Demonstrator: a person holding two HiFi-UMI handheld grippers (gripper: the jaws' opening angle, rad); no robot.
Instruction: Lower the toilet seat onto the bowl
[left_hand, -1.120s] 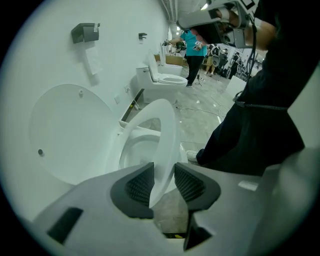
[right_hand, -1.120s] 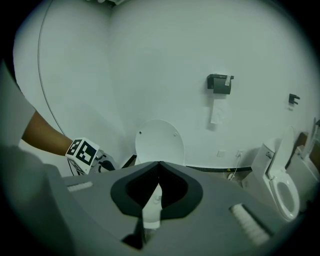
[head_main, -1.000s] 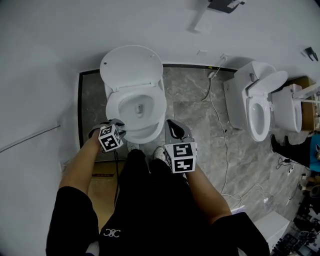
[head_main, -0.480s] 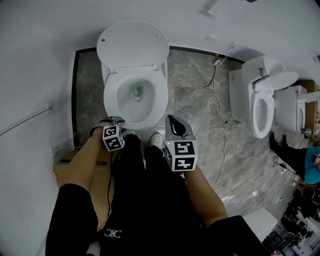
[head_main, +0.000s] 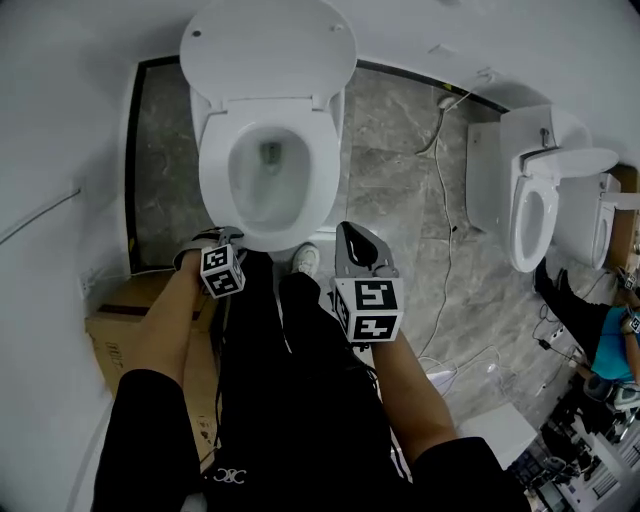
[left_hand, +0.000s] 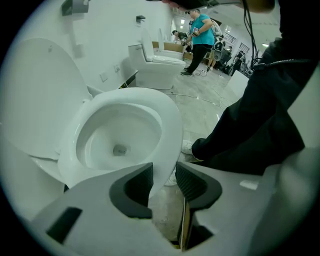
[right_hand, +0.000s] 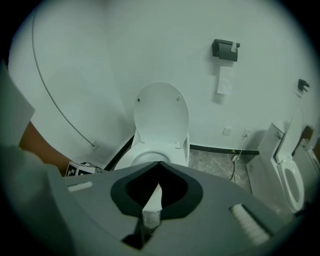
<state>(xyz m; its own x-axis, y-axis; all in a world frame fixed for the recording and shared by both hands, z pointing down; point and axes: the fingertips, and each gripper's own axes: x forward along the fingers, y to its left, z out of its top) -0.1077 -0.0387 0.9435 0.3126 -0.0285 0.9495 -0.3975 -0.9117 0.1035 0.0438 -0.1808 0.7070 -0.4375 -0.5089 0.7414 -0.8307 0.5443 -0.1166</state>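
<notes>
The white toilet has its lid standing up against the wall, and its seat ring appears to lie on the bowl. My left gripper is at the front left of the bowl. In the left gripper view its jaws straddle the front edge of the seat ring and are closing, with a gap still showing on the right side. My right gripper hangs in front of the bowl's right side, its jaws shut and empty, pointing at the lid.
A second toilet stands to the right, with cables on the grey stone floor between. A cardboard box sits at the left by the wall. A person in teal is at the far right. My dark-trousered legs stand before the bowl.
The head view has swung down, so the toilet sits higher and larger in frame. Both grippers keep their places at the bowl's front, and the right one is raised slightly.
</notes>
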